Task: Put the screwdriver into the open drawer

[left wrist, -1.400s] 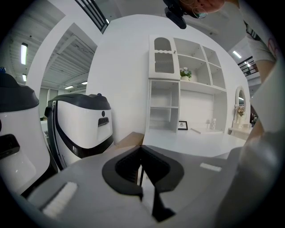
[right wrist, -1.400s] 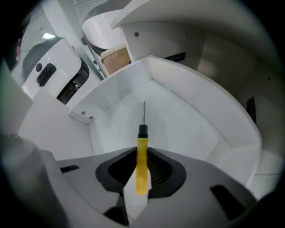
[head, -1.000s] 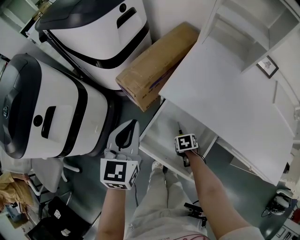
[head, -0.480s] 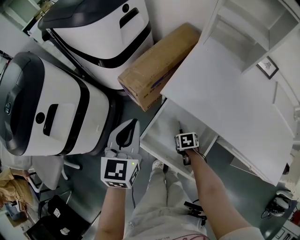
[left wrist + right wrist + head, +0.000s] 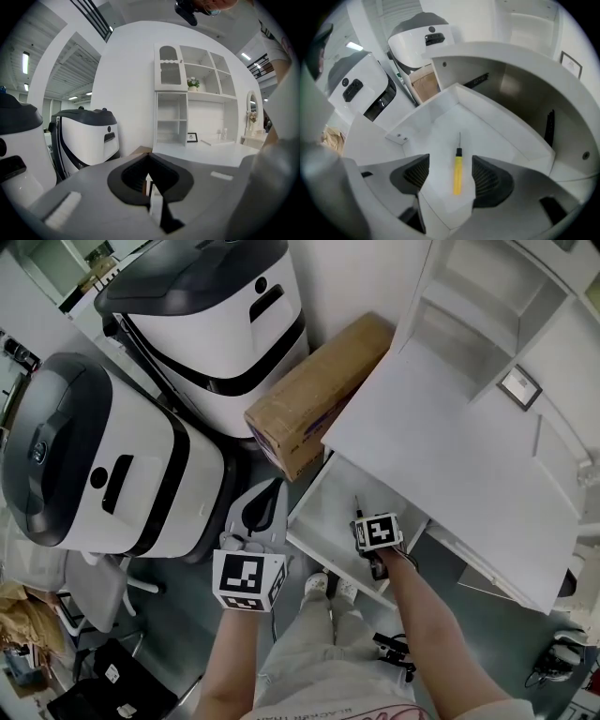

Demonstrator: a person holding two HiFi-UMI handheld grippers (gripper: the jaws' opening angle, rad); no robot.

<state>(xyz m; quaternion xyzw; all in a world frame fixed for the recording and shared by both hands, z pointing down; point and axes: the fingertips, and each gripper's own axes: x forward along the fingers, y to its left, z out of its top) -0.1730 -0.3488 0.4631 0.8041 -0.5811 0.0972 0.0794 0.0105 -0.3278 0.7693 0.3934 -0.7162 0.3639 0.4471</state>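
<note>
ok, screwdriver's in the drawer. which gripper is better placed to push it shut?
Left, probably. The left gripper, jaws together and empty, sits outside the drawer near its front. The right gripper hangs over the screwdriver inside, jaws opening.

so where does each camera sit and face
Head view: on the person's head, steeply down at the drawer; left forearm and right forearm show.
Left gripper view: on the left gripper, looking across toward the shelves; its shut jaws show.
Right gripper view: on the right gripper, facing down into the drawer; its opening jaws frame the loose screwdriver.
Head and right gripper views share the screwdriver.
</note>
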